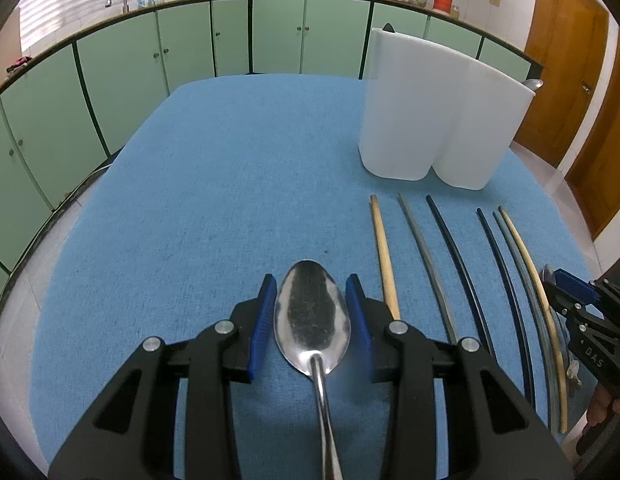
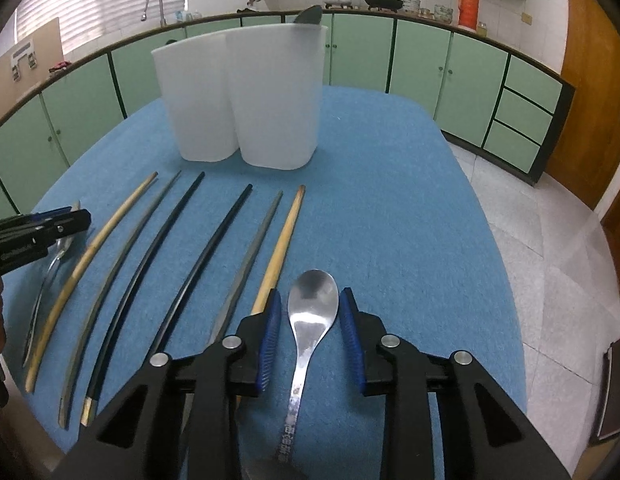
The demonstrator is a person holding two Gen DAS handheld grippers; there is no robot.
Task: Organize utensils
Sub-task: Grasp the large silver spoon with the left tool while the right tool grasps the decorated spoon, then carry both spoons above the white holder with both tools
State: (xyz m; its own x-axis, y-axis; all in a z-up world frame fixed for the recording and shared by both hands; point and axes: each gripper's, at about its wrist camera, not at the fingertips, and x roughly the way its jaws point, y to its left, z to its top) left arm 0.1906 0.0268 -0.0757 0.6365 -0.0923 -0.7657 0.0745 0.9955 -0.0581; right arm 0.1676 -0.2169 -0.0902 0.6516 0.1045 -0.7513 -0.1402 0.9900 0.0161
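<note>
Well, the left tongs [image 1: 311, 285] were closed on a big spoon [image 1: 310, 320]. Their blue pads sat tight against both sides of its round end. The spoon's handle ran down under the tongs and was cut off at the bottom of the picture, so its end could not be seen. The right tongs [image 2: 310, 297] had a small spoon [image 2: 313, 300] between their pads. The pads stood very near its round end, but I cannot tell if they were squeezing it or only close. That spoon lay on the blue table [image 2: 389, 200], and the end of its handle was hidden under the tongs too. Six chopsticks [image 2: 282, 240] lay side by side on the table between the two spoons. The near ends of some were hidden behind the right tongs. A white holder [image 2: 238, 100] stood farther back on the table, past the chopsticks. Its walls hid what was inside. Only a dark tip [image 2: 310, 16] poked out over its rim, and it was too hard to make out what it was.
</note>
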